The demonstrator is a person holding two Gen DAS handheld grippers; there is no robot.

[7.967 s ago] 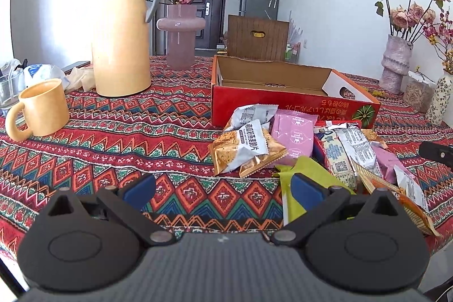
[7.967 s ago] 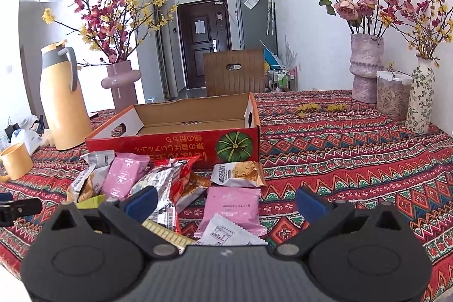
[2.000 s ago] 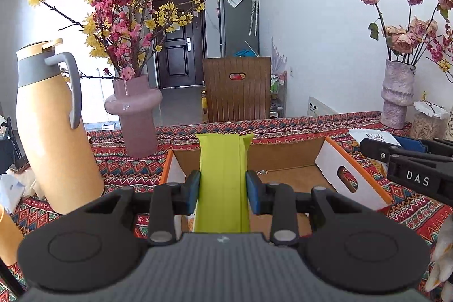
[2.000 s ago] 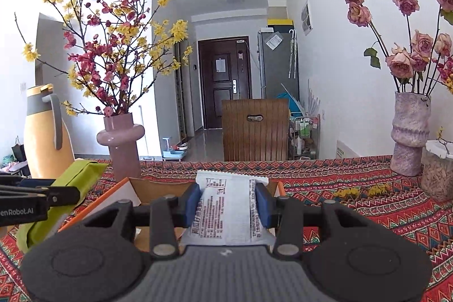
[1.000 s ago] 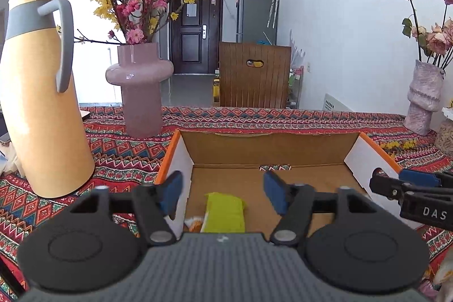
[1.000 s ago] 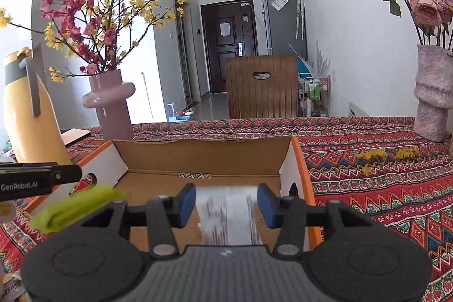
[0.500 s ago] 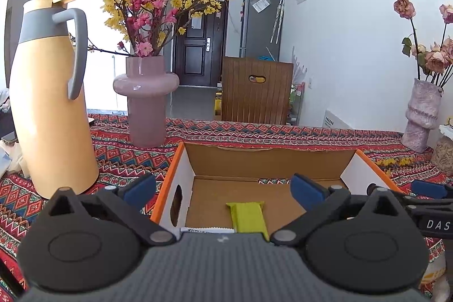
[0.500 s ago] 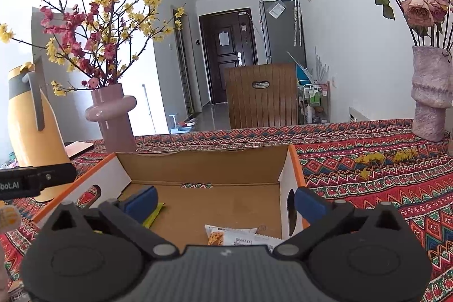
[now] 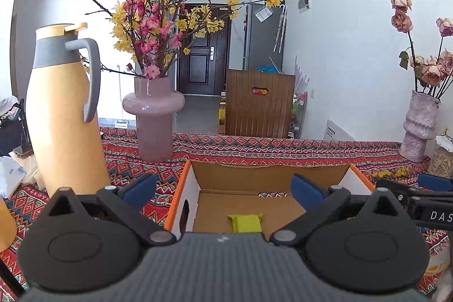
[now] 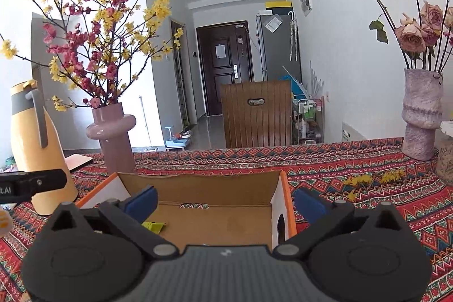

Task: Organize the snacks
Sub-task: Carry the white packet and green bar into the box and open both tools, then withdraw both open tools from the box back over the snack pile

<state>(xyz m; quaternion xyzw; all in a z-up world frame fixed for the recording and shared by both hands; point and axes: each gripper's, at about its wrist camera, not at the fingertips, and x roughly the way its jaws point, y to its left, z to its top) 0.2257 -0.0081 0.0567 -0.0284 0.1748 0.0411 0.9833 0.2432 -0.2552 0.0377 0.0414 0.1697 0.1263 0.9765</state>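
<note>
An open cardboard box (image 9: pixel 269 174) with orange rims stands on the patterned tablecloth just ahead of both grippers. A lime-green snack packet (image 9: pixel 245 222) lies flat on its floor. My left gripper (image 9: pixel 223 190) hangs over the box's near edge, open, with nothing between its blue pads. The right gripper (image 10: pixel 225 203) is also open and empty above the same box (image 10: pixel 198 183), where the green packet (image 10: pixel 153 227) shows at the left. The white packet is hidden below the gripper body. Each gripper's tip shows at the edge of the other's view.
A tall yellow thermos jug (image 9: pixel 66 115) and a pink vase of blossoms (image 9: pixel 154 118) stand left of the box. A mauve vase of dried roses (image 10: pixel 421 115) is at the far right. A wooden chair back (image 9: pixel 259 104) is behind the table.
Both grippers opened fully and let their packets drop into the box, then rose and drew back a little. The white packet slid out of sight under the right gripper.
</note>
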